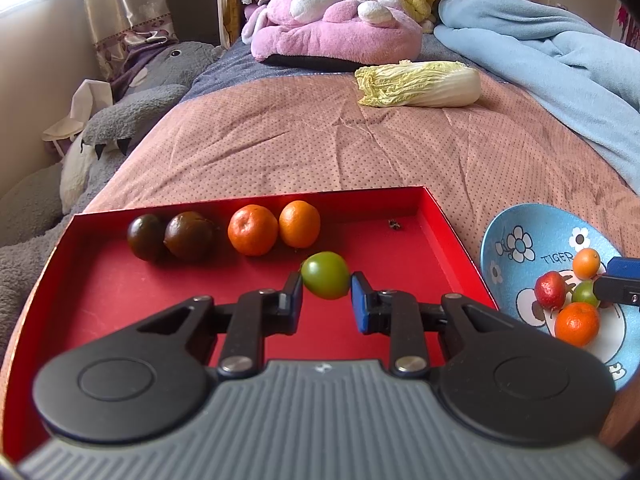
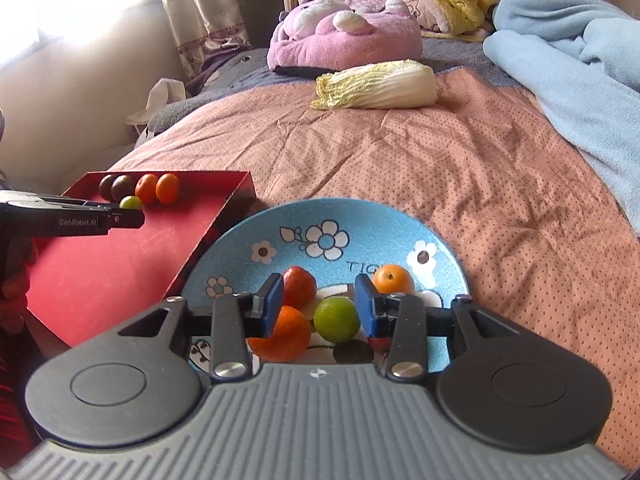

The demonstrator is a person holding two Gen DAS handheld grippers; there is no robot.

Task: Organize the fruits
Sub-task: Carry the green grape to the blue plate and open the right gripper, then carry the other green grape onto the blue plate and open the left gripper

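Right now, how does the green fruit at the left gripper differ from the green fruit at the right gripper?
The green fruit over the red tray sits alone between the left gripper fingers, in front of a row of two dark fruits and two oranges. The green fruit on the blue plate lies crowded among oranges and a red fruit, with the right gripper open around it. Both are small, round and green.

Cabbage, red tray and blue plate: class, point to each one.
Cabbage (image 1: 420, 84): left wrist view, middle of the leaves.
Red tray (image 1: 120, 300): left wrist view, bare floor.
Blue plate (image 2: 400, 236): right wrist view, bare far rim.
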